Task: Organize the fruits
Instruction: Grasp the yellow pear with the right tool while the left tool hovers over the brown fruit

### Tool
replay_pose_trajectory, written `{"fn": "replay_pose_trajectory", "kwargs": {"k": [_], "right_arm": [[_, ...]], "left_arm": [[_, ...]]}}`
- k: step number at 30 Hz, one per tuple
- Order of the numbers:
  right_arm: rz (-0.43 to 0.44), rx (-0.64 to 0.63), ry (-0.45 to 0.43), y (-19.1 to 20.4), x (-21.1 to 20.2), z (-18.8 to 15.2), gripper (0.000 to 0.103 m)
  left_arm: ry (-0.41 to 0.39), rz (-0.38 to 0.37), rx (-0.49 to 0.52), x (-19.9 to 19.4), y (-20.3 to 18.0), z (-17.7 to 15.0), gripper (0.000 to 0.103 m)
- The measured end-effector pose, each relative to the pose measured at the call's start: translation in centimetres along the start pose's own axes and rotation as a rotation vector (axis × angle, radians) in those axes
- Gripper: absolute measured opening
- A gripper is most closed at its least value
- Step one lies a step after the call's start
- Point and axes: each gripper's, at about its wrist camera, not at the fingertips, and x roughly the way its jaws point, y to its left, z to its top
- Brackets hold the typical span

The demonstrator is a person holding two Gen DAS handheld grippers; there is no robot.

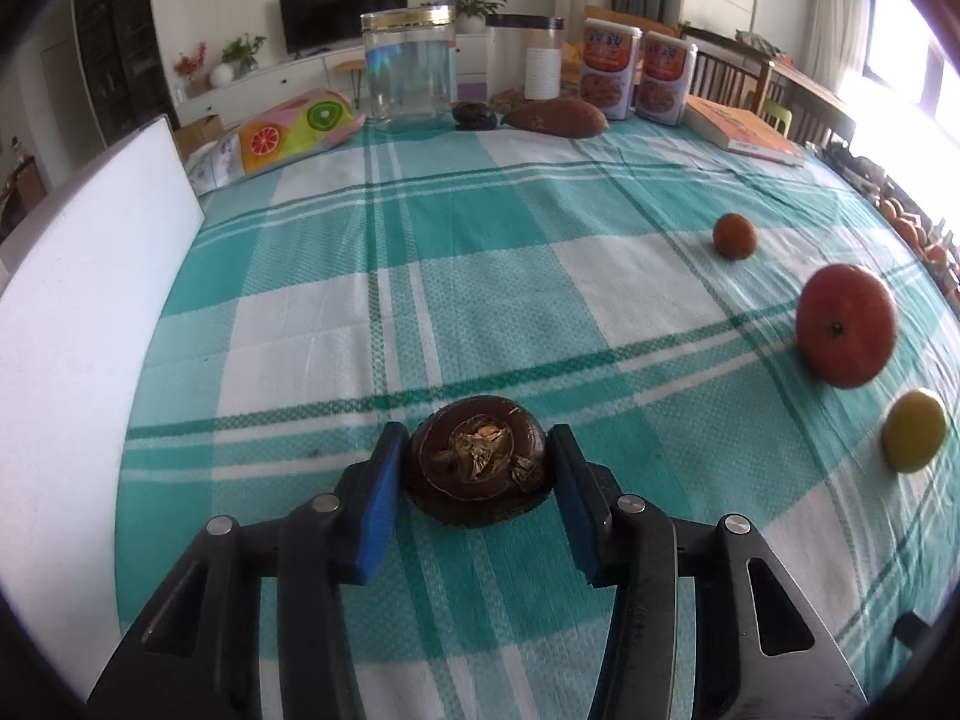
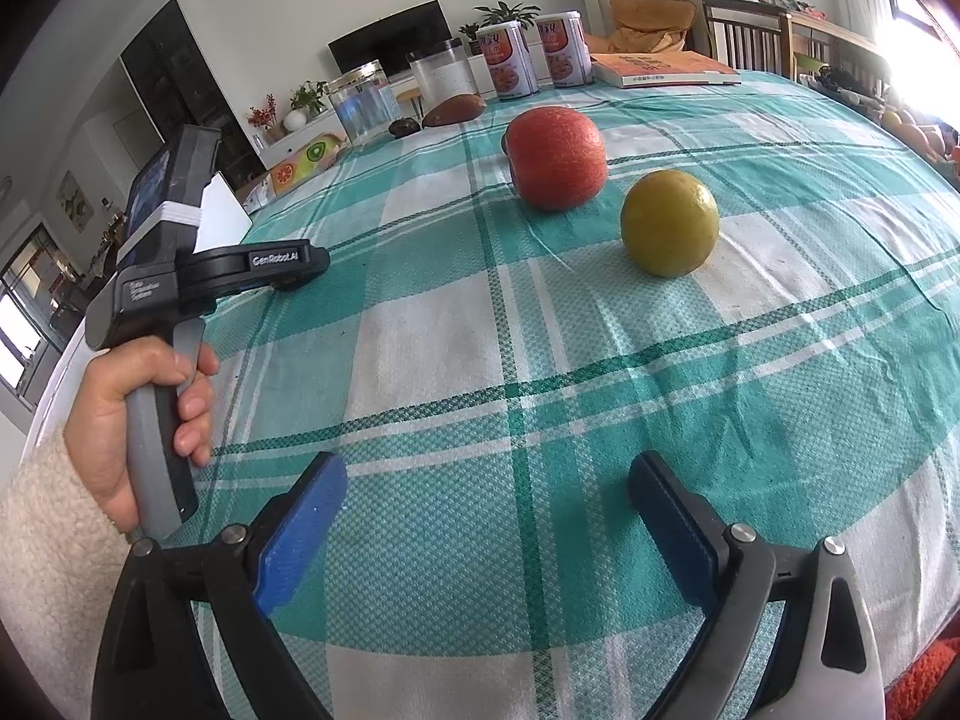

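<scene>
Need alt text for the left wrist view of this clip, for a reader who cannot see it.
The left hand-held gripper has its blue pads against both sides of a dark brown water chestnut on a teal-and-white checked tablecloth. To the right lie a small orange fruit, a large red-orange fruit and a yellow fruit; jars and tins stand at the far edge.

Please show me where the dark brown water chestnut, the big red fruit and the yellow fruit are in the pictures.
dark brown water chestnut (image 1: 477, 456): left wrist view, its top face with the dry sprout.
big red fruit (image 2: 555, 157): right wrist view, middle of its near side.
yellow fruit (image 2: 669, 222): right wrist view, middle of its near side.
</scene>
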Motion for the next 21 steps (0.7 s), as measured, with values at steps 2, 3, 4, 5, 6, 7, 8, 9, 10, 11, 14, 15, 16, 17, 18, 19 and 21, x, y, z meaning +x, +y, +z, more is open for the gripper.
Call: {"fn": "replay_pose_trajectory", "kwargs": {"k": [2, 3, 4, 5, 6, 7, 8, 9, 10, 11, 14, 15, 16, 17, 18, 19, 21], "right_arm": [[0.003, 0.003, 0.000, -0.1, 0.0, 0.0, 0.095], [0.003, 0.002, 0.000, -0.1, 0.0, 0.0, 0.095], [0.001, 0.000, 0.001, 0.0, 0.0, 0.0, 0.095], [-0.001, -0.002, 0.002, 0.0, 0.0, 0.0, 0.095], [-0.003, -0.004, 0.003, 0.0, 0.0, 0.0, 0.095], [-0.003, -0.005, 0.003, 0.0, 0.0, 0.0, 0.095], [-0.003, -0.006, 0.004, 0.0, 0.0, 0.0, 0.095], [-0.004, -0.006, 0.004, 0.0, 0.0, 0.0, 0.095], [-0.005, -0.007, 0.004, 0.1, 0.0, 0.0, 0.096], [-0.007, -0.010, 0.005, 0.1, 0.0, 0.0, 0.096], [-0.013, -0.016, 0.006, 0.2, 0.1, 0.0, 0.096], [-0.015, -0.018, 0.007, 0.2, 0.1, -0.1, 0.096], [-0.016, -0.019, 0.007, 0.2, 0.1, -0.1, 0.095], [-0.017, -0.021, 0.007, 0.2, 0.1, -0.1, 0.096], [-0.017, -0.021, 0.008, 0.3, 0.1, -0.1, 0.096], [-0.017, -0.022, 0.008, 0.3, 0.1, -0.1, 0.096], [-0.017, -0.022, 0.008, 0.3, 0.1, -0.1, 0.096]], "left_arm": [[0.011, -0.030, 0.002, -1.5, -0.3, -1.2, 0.049], [0.016, -0.045, -0.006, -2.2, -0.3, -1.8, 0.049], [0.021, -0.058, -0.013, -2.9, -0.3, -2.4, 0.049], [0.025, -0.069, -0.021, -3.6, -0.4, -3.0, 0.049], [0.029, -0.079, -0.026, -4.2, -0.4, -3.6, 0.049], [0.032, -0.089, -0.025, -4.7, -0.6, -4.2, 0.049], [0.034, -0.095, -0.023, -5.2, -0.7, -4.7, 0.049], [0.034, -0.097, -0.019, -5.6, -0.9, -5.2, 0.049], [0.033, -0.098, -0.012, -6.0, -1.0, -5.7, 0.049], [0.031, -0.094, -0.006, -6.2, -1.2, -6.1, 0.049], [0.026, -0.079, 0.003, -6.2, -1.3, -6.9, 0.050], [0.032, -0.073, 0.001, -5.9, -1.2, -7.0, 0.051], [0.038, -0.071, -0.005, -5.5, -1.0, -7.2, 0.054], [0.022, -0.075, -0.010, -5.5, -0.9, -7.4, 0.057], [0.011, -0.069, -0.012, -5.5, -0.9, -7.4, 0.073], [0.010, -0.054, -0.013, -5.4, -0.9, -7.5, 0.090], [0.016, -0.036, -0.019, -5.0, -0.8, -7.9, 0.094]]}}
